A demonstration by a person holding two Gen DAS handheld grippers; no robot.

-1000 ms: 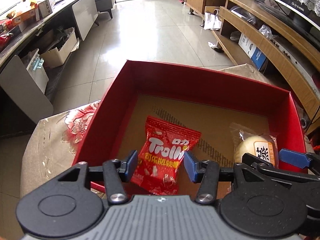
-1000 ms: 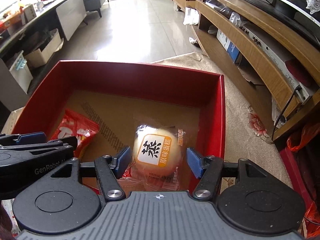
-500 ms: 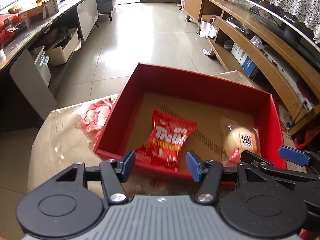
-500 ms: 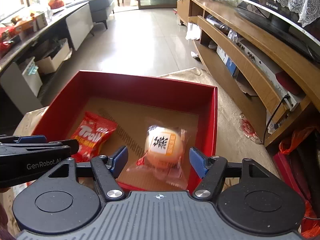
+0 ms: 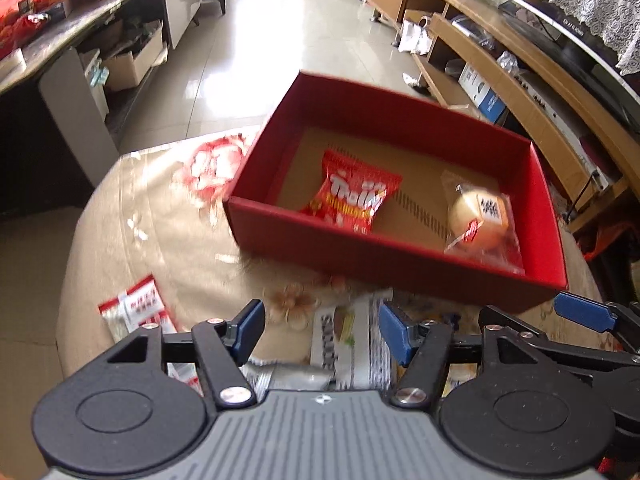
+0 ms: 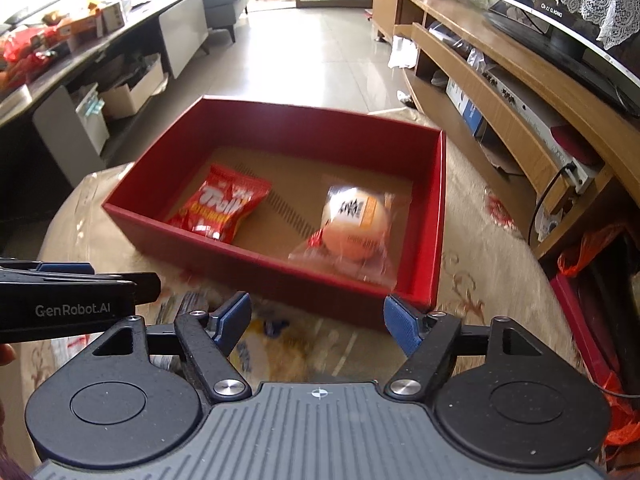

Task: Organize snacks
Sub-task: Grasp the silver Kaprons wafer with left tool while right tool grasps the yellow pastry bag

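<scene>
Retreat from the box [image 5: 394, 248] looks like the step in hand: two snacks already lie inside it and both grippers hang empty over the table on its near side.

Left wrist view: the left gripper [image 5: 322, 334] has its jaws spread, having just been opening, with nothing pinched between them. Inside the box, the red Trolli bag [image 5: 352, 198] lies left of centre and the wrapped bun [image 5: 478, 216] sits toward the right wall. Nearer than the box, loose packets wait on the cloth [image 5: 160, 216]: a red-and-white sachet [image 5: 136, 310] to the left, and a grey-and-white wrapper [image 5: 344, 340] right under the jaws. The right gripper [image 5: 582, 316] shows at the right edge, only partly in frame.

Right wrist view: the right gripper [image 6: 318, 320] is spread wide too, its jaws having just been opening, and holds nothing. The bag [image 6: 222, 206] and bun [image 6: 356, 220] rest apart on the box floor. The left gripper's side pokes in at the left edge.

Next move, as I judge it: drop onto one of the loose packets near the box, close on it flat, and carry it over the near wall.

Hard to make out: the packets under both grippers are smeared by motion blur and partly covered by the gripper bodies, so their count and print cannot be read.
</scene>
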